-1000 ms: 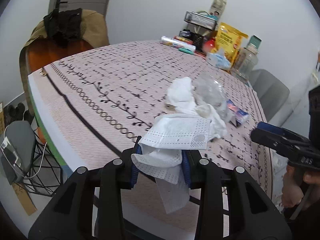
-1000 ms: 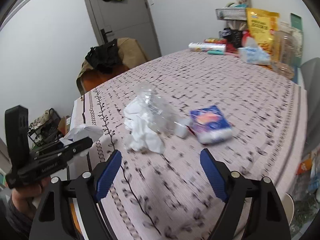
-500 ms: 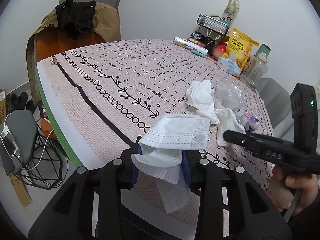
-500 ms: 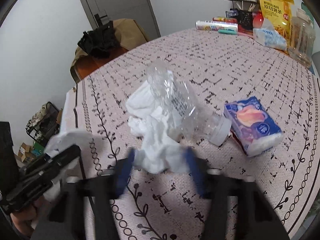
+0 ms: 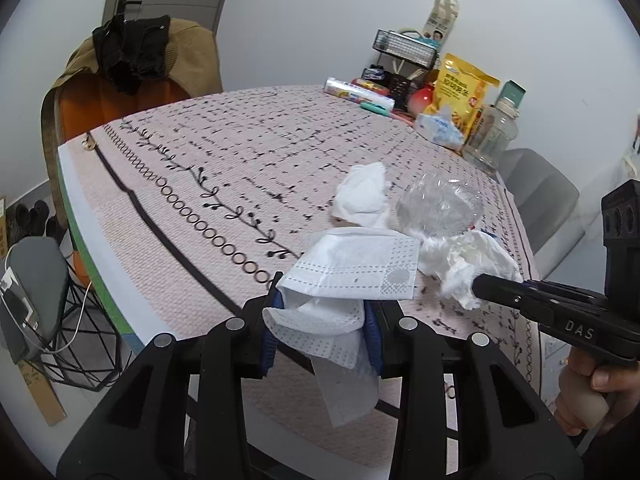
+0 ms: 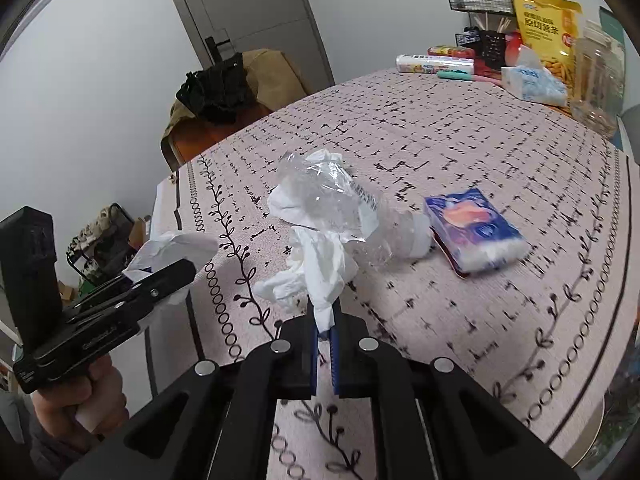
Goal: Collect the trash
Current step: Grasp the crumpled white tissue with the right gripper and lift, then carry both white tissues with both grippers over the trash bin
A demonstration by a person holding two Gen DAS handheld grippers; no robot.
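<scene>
**Clamping down on the second tissue**

Closing within the last half second, the right gripper [image 6: 325, 330] had its blue-padded jaws together on the tail of a crumpled white paper tissue [image 6: 320, 270], which a second earlier had lain untouched between wide-open jaws. The wad rose from the pads and looked only partly lifted, its upper folds leaning against a crushed clear plastic bottle [image 6: 336, 208] near the middle of the round tabletop [image 6: 460, 152], covered in a pink cloth with black dashes and a vine border. A second crumpled white tissue [image 5: 362, 196] lay behind the bottle, toward the far edge, touching it. Beside the bottle's capped end sat a blue and orange pocket tissue pack [image 6: 474, 230], apart from the grip.

The left gripper [image 5: 320, 326] was clamped on a white embossed paper napkin [image 5: 352, 268], as it had been a second before, held out over the tabletop's near edge with a strip hanging below the pads. A person's hand [image 5: 588, 388] worked the right tool's handle.

For the task this probably meant two pieces of litter were secured, one per gripper, while the bottle and the far tissue remained to be gathered. The pinch took only the tissue's thin end, so the paper might tear or slip on lifting, and its contact with the bottle could drag that light shell along. No bin showed in either view.
</scene>
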